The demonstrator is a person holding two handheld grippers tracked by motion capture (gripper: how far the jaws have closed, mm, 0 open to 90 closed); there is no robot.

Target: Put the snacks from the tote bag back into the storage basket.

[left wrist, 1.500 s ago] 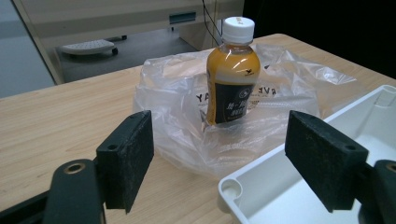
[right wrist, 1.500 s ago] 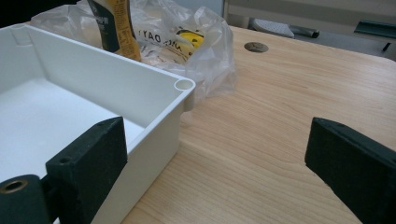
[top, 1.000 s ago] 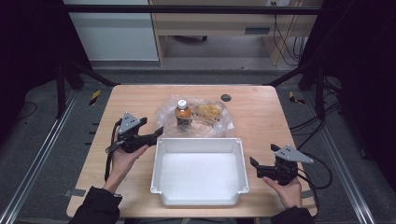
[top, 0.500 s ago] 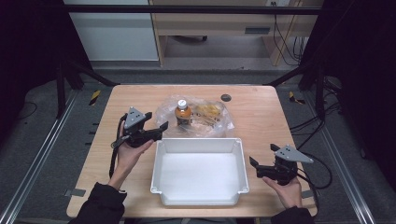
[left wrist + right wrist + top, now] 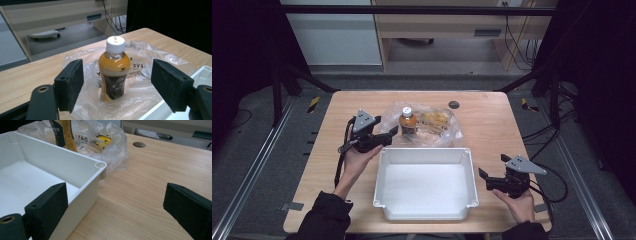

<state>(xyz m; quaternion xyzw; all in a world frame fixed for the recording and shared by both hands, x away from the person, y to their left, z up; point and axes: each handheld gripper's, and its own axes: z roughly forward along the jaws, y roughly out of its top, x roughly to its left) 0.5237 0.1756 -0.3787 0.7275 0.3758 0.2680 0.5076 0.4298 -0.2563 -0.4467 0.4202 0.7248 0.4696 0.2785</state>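
Note:
A small bottle [image 5: 407, 120] of orange drink with a white cap stands upright on a crumpled clear plastic bag [image 5: 432, 127] at the table's middle back. In the left gripper view the bottle [image 5: 114, 72] stands straight ahead, beyond the wide-apart jaws. My left gripper [image 5: 388, 137] is open, just left of the bottle and apart from it. A white rectangular tray [image 5: 426, 155] lies empty in front of the bag. My right gripper [image 5: 484, 179] is open by the tray's right wall [image 5: 85, 185], holding nothing.
The bag [image 5: 100, 137] holds some yellow items behind the tray's far right corner. A round dark grommet [image 5: 454, 104] sits in the tabletop at the back. Black cables trail from both grippers. Bare wood [image 5: 150, 182] lies right of the tray.
My left gripper has moved forward and to the right, toward the bottle. The right gripper has stayed where it was.

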